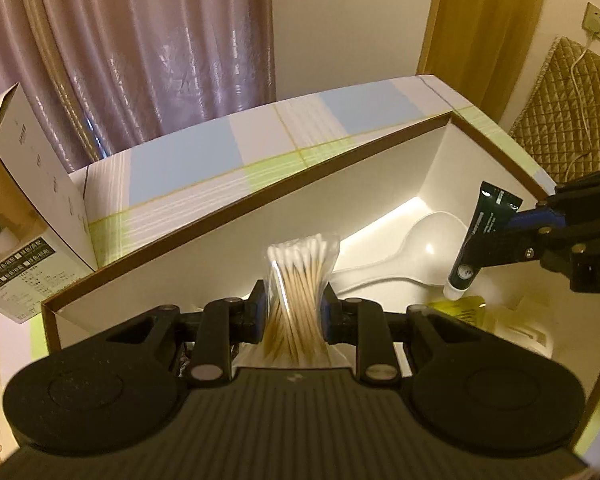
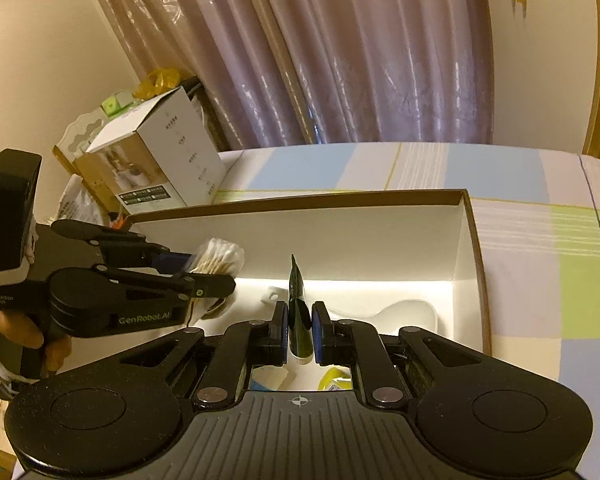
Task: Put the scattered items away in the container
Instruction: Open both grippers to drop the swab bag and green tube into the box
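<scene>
The open container (image 1: 432,168) is a long white box with a thin brown rim, filling the middle of both views; its far wall runs diagonally from lower left to upper right in the left wrist view, and its right-hand corner sits at the upper right. It stands on a desk (image 2: 540,240) covered in a blue, white and green checked cloth, with bare cloth to the right of the rim. A white carton (image 2: 168,160) stands just beside the container's far left corner, against the purple curtain (image 2: 340,60). Inside, a white spoon (image 1: 416,248) lies on the floor by the right wall, and a yellow packet (image 1: 460,306) lies nearer the bottom of the frame.

The left gripper (image 1: 294,314) tilts down over the container's near rim, clenched on a clear bag of cotton swabs (image 1: 300,276). The right gripper (image 2: 299,330), entering the left wrist view from the right, grasps a dark green tube (image 1: 484,232), cap end lowest, above the container's floor. A hand (image 2: 16,340) holds the left gripper's handle.
</scene>
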`<state>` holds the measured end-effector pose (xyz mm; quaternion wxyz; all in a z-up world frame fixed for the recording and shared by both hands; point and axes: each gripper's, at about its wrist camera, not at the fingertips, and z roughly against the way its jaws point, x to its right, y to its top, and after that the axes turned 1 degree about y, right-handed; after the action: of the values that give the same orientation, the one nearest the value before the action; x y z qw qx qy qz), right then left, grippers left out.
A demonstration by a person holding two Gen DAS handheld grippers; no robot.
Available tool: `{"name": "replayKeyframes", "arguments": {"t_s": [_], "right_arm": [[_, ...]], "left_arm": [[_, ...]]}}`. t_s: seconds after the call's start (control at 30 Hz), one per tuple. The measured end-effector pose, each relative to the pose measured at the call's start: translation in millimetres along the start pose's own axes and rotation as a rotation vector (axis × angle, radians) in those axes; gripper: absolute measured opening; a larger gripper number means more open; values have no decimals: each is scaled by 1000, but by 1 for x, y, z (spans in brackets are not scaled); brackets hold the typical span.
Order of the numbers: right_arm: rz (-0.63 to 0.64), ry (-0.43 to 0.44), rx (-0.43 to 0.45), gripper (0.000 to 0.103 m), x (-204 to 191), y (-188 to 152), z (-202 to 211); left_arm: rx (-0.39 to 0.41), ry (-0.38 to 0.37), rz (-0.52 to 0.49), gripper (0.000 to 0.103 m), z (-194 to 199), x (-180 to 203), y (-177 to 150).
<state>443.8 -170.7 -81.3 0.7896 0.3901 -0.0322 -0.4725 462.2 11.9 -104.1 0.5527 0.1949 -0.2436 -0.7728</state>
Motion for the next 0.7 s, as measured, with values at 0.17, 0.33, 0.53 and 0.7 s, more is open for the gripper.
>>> {"name": "replayKeyframes", "arguments": {"t_s": [0.17,0.33,0.53,0.7], "right_arm": [[5,2,-10,15,0,0,-6],[2,1,-14,15,2,-1,-6],[4,1,-23,15,4,-2,-7],[12,11,-43,15,2,-2,-13]], "left_arm": [[-13,12,-4,23,-11,3,-2],[-21,23,-6,34,-17,4,-6],[-9,38,-31,39,-13,6,-9],[-1,40,-38,42,-7,2,-11]]}}
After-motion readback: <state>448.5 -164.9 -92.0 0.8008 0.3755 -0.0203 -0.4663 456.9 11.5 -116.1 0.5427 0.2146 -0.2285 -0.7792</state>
